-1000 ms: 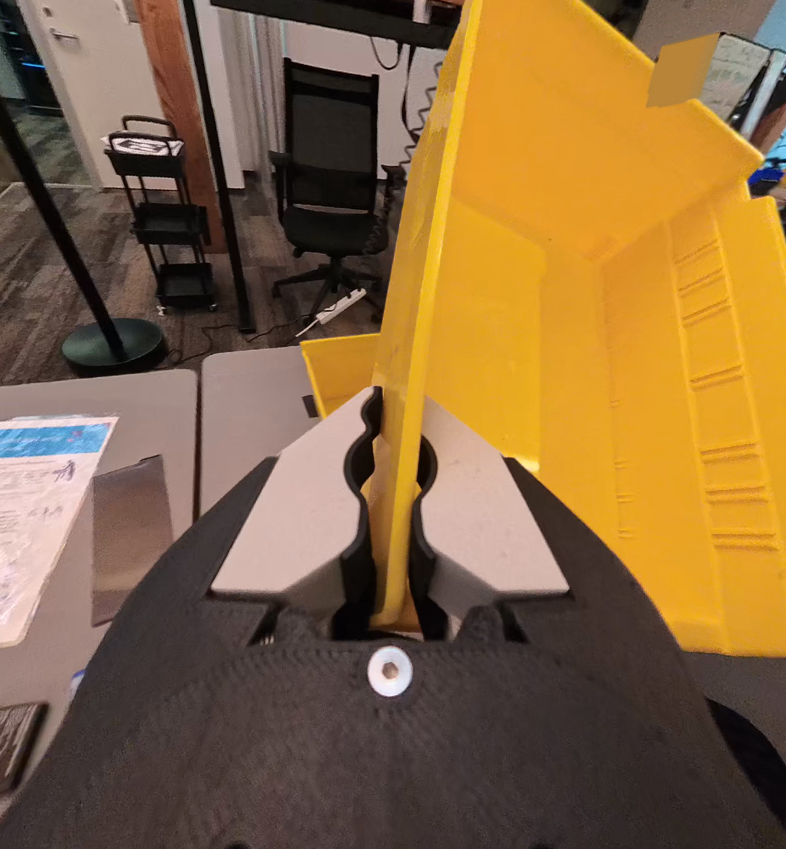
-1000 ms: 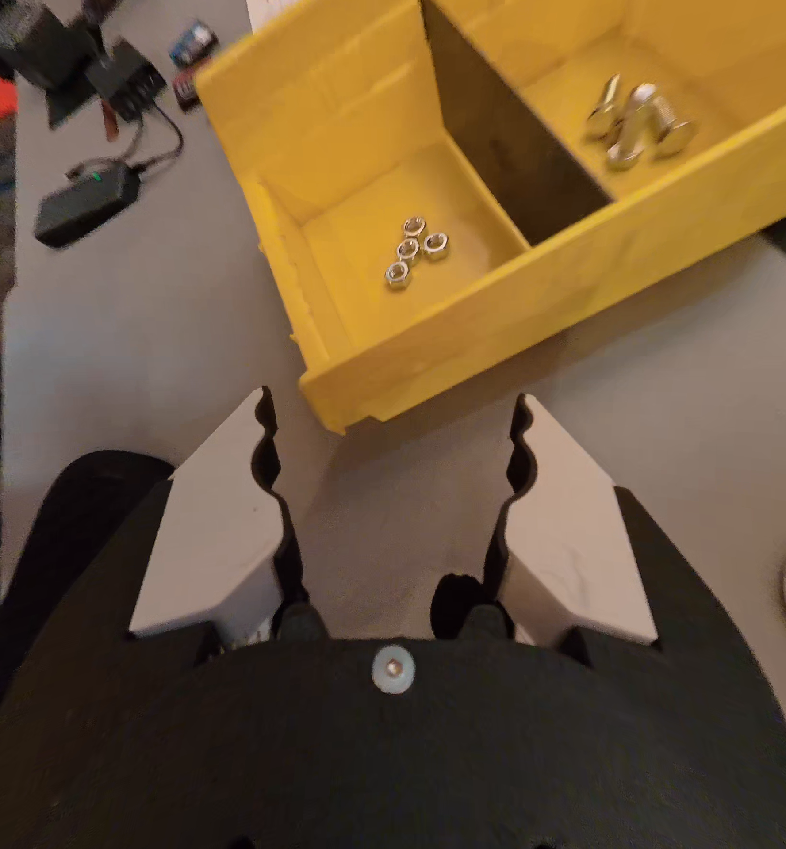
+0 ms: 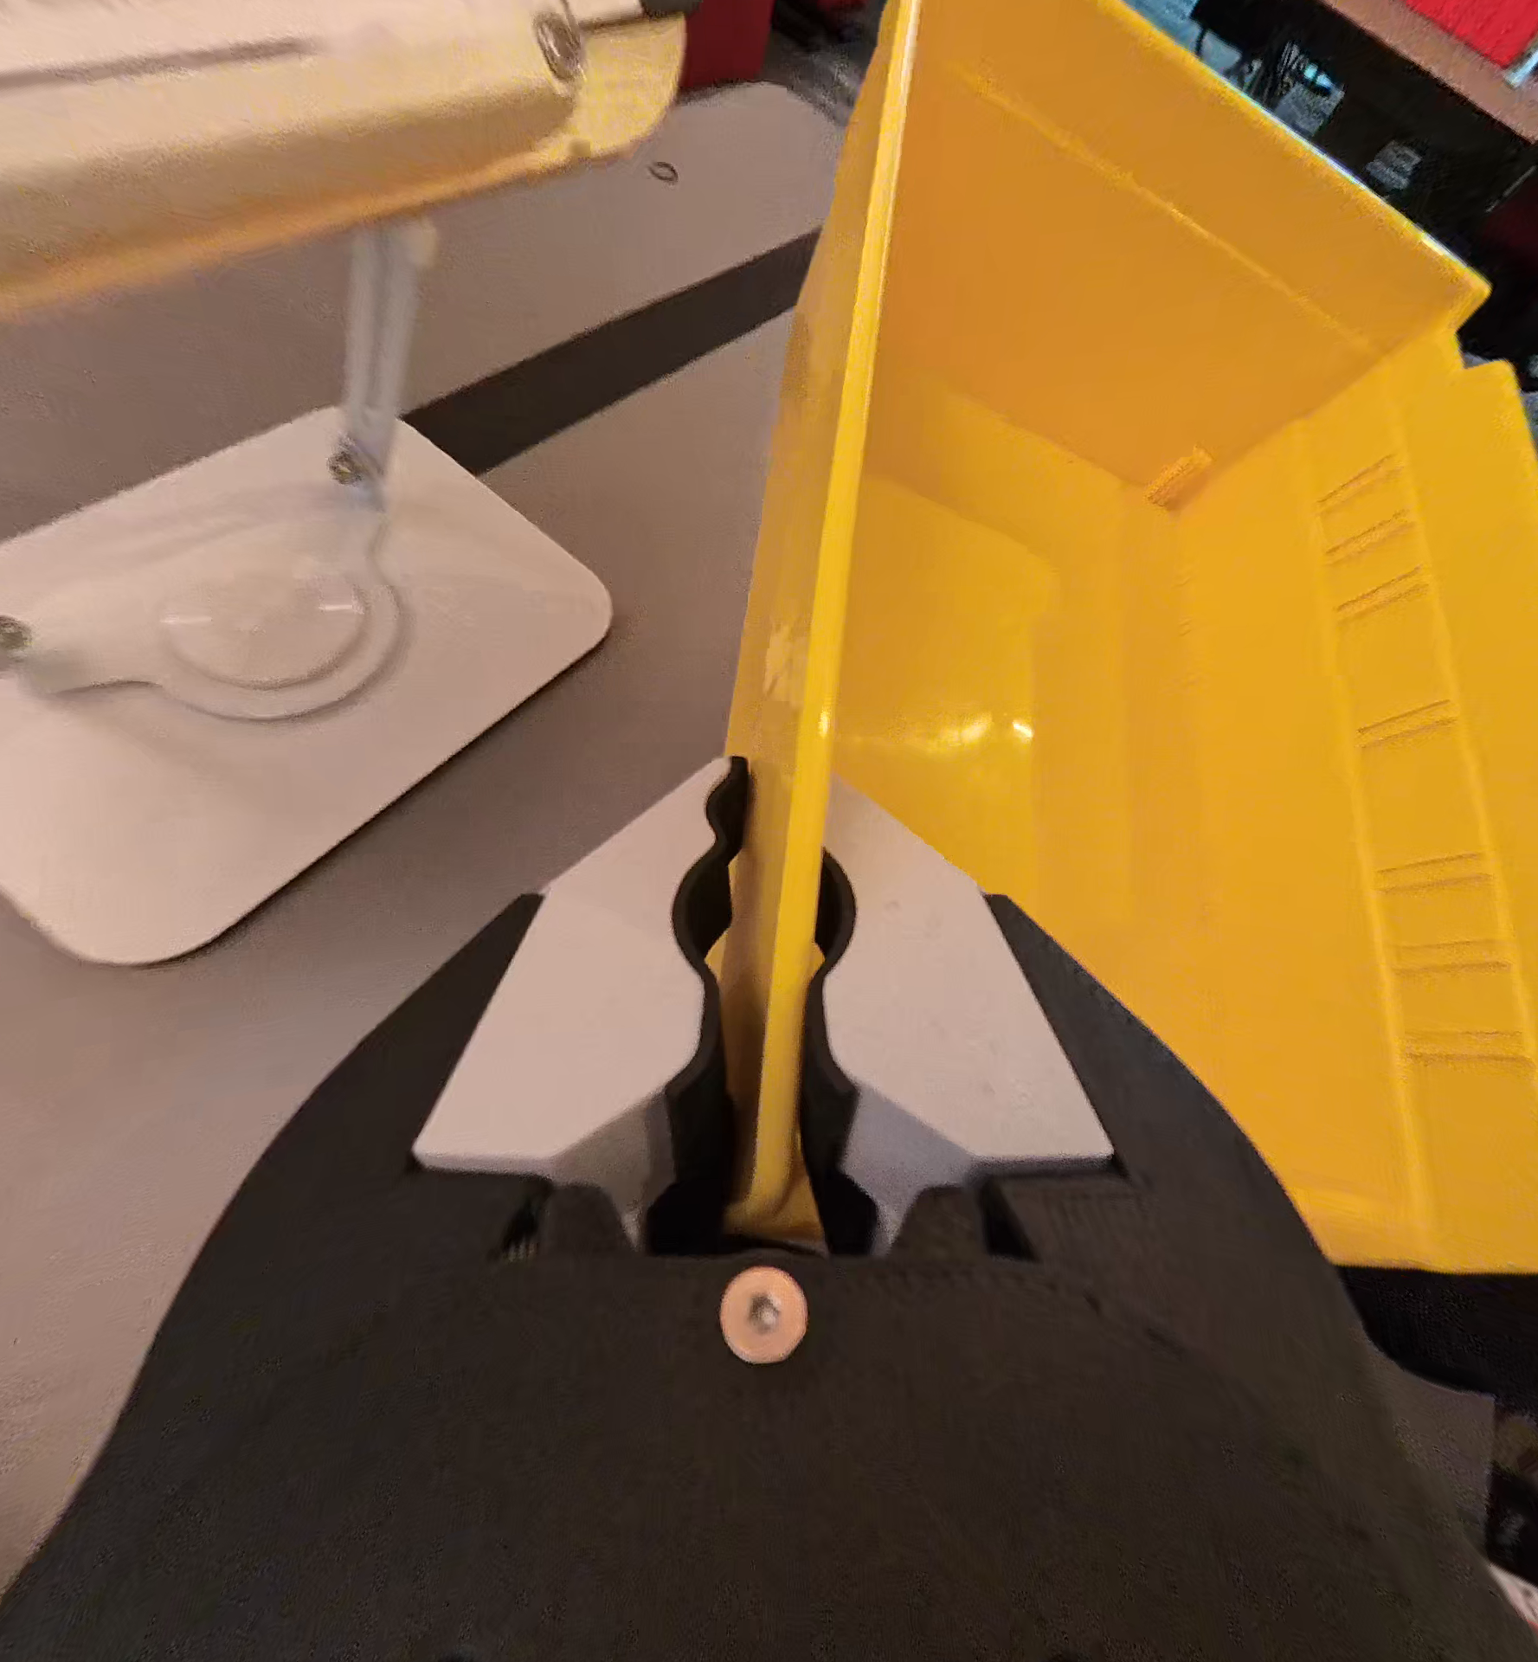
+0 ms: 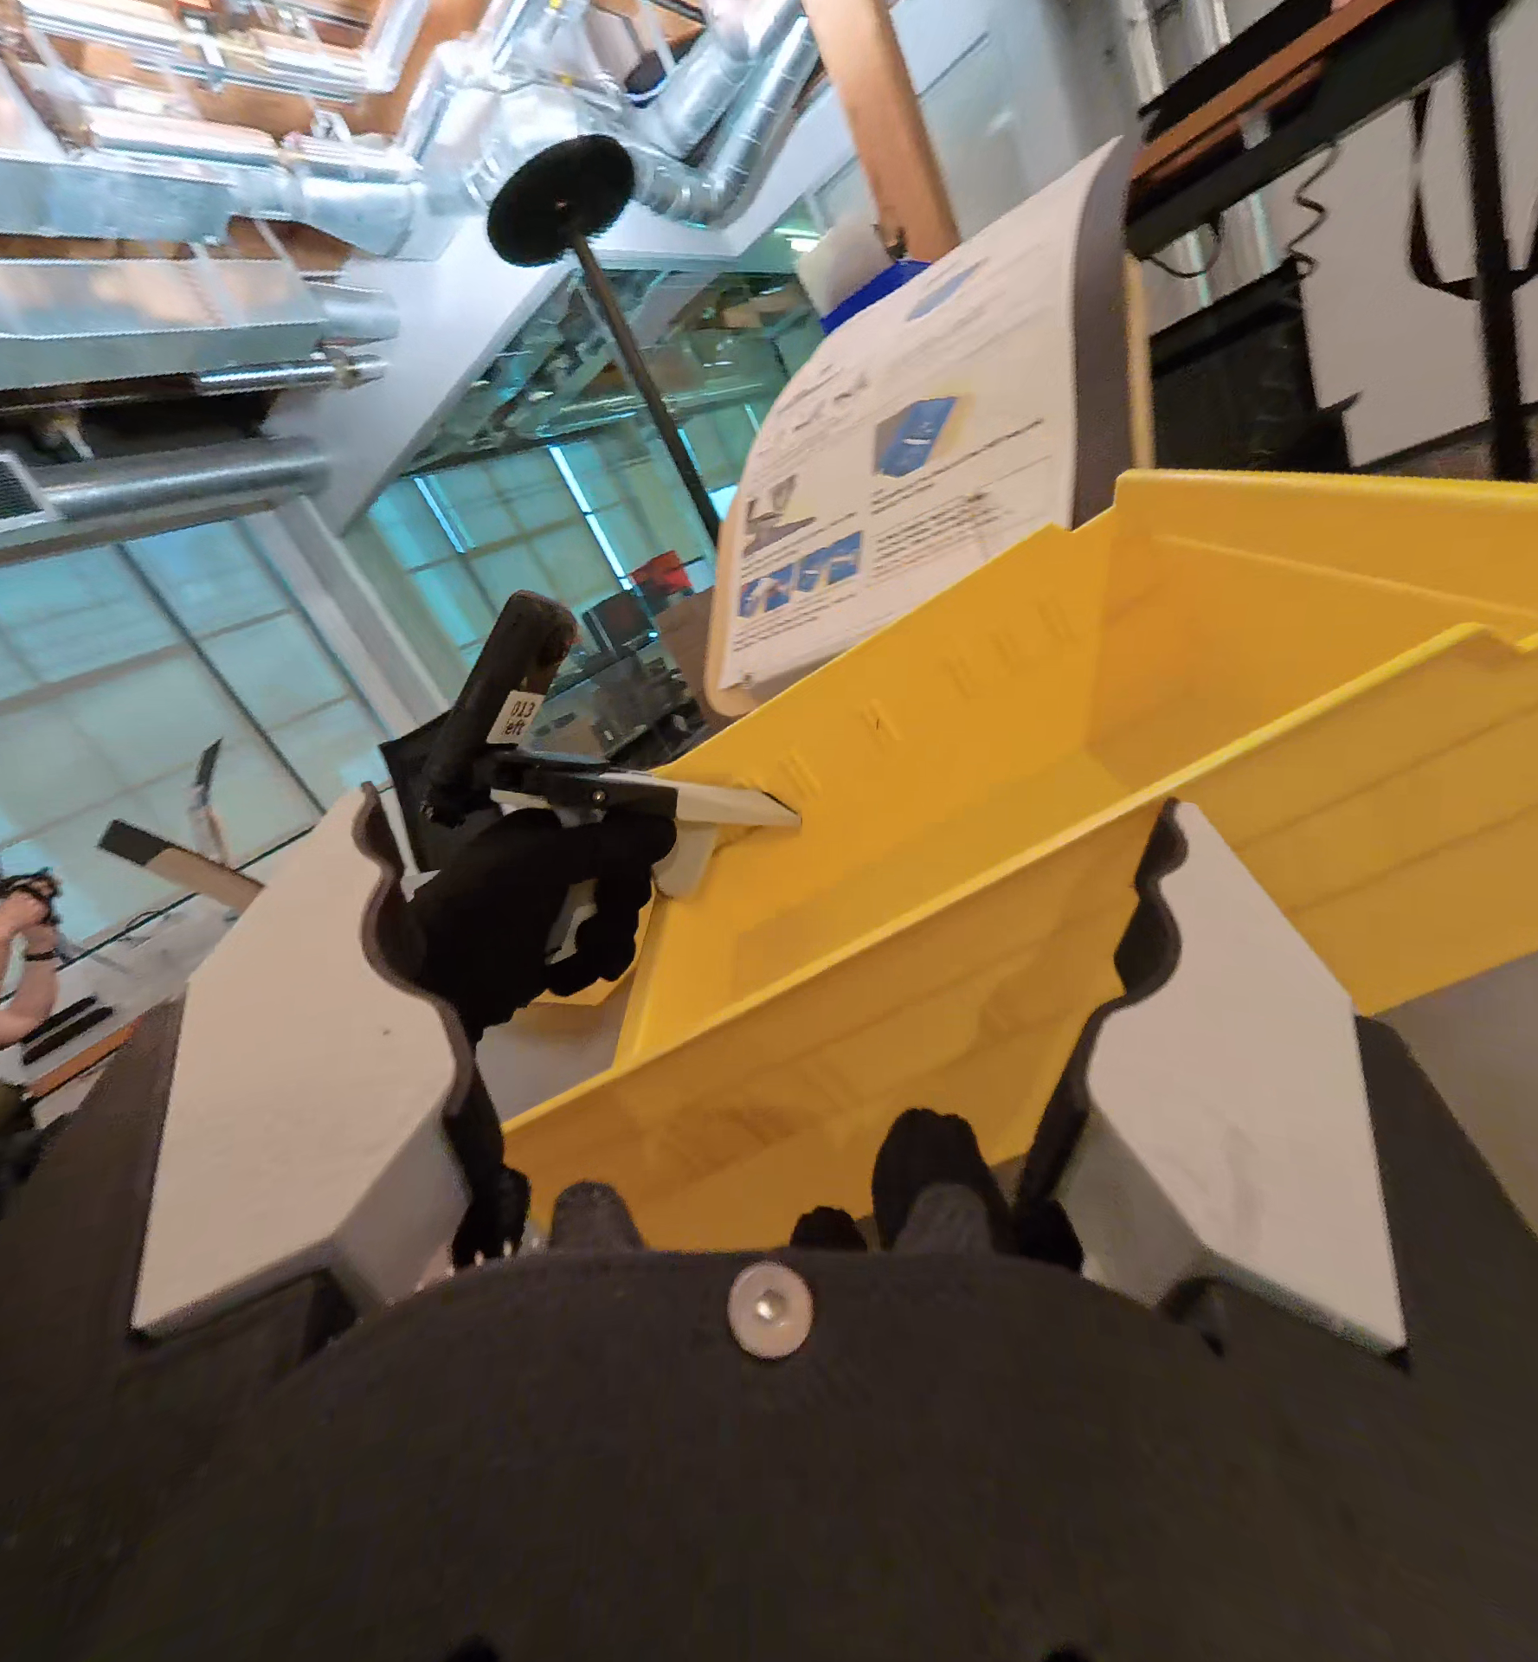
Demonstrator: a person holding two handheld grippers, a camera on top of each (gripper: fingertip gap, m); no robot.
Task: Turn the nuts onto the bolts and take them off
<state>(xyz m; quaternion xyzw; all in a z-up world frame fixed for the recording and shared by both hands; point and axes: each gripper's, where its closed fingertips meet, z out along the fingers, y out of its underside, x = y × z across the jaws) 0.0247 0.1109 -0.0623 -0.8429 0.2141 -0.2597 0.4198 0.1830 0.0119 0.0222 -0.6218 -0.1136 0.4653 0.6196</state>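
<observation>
Left gripper pinches the side wall of the yellow bin, jaws pressed on it. Right gripper stands with jaws spread wide, beside the bin's near wall. A blurred bolt, apparently, shows left of the bin over a white tray

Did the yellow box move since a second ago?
Yes. The yellow bin, clamped by the left gripper, was flat on the grey table before; now it is tipped up above it.
</observation>
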